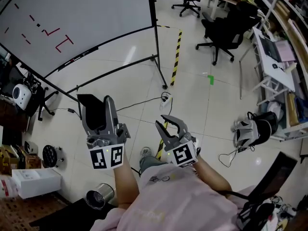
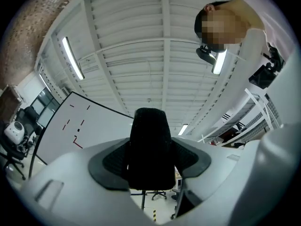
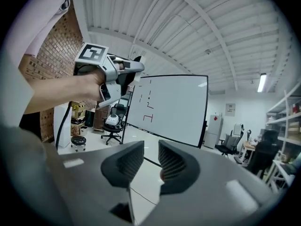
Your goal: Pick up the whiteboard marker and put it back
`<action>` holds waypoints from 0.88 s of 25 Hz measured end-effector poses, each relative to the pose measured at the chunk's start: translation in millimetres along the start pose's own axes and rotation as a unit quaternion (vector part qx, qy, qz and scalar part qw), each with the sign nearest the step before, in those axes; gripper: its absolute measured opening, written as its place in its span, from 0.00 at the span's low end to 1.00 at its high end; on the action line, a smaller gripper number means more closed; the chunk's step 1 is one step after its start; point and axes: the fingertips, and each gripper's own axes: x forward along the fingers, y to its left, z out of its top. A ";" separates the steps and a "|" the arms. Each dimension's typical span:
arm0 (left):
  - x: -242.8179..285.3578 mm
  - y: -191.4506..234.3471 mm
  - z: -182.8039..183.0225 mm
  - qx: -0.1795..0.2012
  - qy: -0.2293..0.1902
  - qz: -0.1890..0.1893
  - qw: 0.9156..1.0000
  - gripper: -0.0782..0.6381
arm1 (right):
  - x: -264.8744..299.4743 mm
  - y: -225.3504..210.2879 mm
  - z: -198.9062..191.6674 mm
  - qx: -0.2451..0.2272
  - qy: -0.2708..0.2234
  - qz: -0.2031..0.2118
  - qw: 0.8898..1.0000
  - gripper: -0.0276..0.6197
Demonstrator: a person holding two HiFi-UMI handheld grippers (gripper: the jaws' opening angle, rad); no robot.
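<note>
My left gripper (image 1: 100, 110) is shut on a flat black block (image 1: 91, 110) that looks like a board eraser. In the left gripper view the block (image 2: 149, 145) stands upright between the jaws and points up toward the ceiling. My right gripper (image 1: 169, 125) is held beside it over the floor. Its jaws stand a little apart, and the right gripper view shows nothing between the ribbed pads (image 3: 171, 161). The whiteboard (image 1: 72, 18) with short red and black marks stands ahead to the left on a wheeled frame. It also shows in the right gripper view as the whiteboard (image 3: 171, 109). I see no marker.
Black office chairs (image 1: 222, 32) stand ahead on the right, with shelving (image 1: 284, 57) along the right wall. A yellow-black tape strip (image 1: 176, 57) and a cable (image 1: 144, 102) lie on the tiled floor. A metal can (image 1: 98, 196), a white box (image 1: 36, 182) and a stool (image 1: 50, 155) sit lower left.
</note>
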 end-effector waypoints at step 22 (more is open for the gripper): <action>-99.5 163.8 33.4 0.034 0.038 0.036 0.998 0.48 | 87.2 122.1 26.5 -0.017 -0.006 0.031 0.999 0.19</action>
